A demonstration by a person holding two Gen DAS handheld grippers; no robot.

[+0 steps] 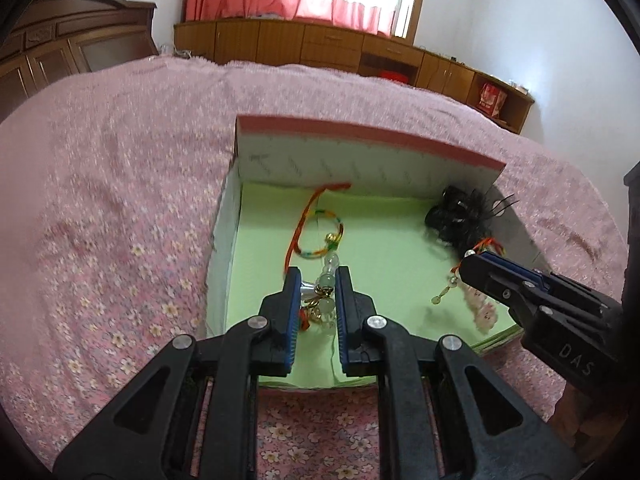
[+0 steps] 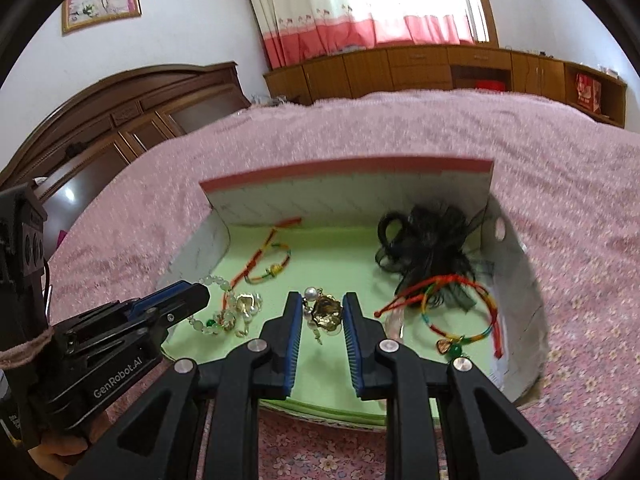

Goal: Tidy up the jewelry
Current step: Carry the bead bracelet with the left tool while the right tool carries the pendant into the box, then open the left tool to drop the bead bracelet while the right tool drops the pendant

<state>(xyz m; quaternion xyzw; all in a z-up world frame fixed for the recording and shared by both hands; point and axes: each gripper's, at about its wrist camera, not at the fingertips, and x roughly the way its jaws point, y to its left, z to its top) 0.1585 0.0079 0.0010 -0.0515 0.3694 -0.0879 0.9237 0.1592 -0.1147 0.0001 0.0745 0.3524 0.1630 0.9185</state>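
Observation:
An open cardboard box [image 1: 360, 136] [image 2: 348, 168] with a green floor sits on the bed. My left gripper [image 1: 318, 276] [image 2: 200, 292] is partly closed around a pale green bead bracelet with gold charms [image 1: 324, 292] [image 2: 224, 312], its fingers either side. My right gripper [image 2: 322, 300] [image 1: 470, 258] straddles a gold and pearl brooch [image 2: 326, 310], jaws a little apart. A multicoloured cord bracelet with a red cord [image 1: 320, 232] [image 2: 268, 264] lies at the back left. A second multicoloured bracelet [image 2: 460, 312] lies at the right, near a black hair bow [image 1: 456, 216] [image 2: 428, 240].
The box rests on a pink floral bedspread [image 1: 120, 200] [image 2: 560, 160]. A pink floral hair piece [image 1: 480, 304] lies at the box's front right. Wooden cabinets [image 1: 320, 44], a dark headboard [image 2: 120, 120] and a curtained window stand beyond the bed.

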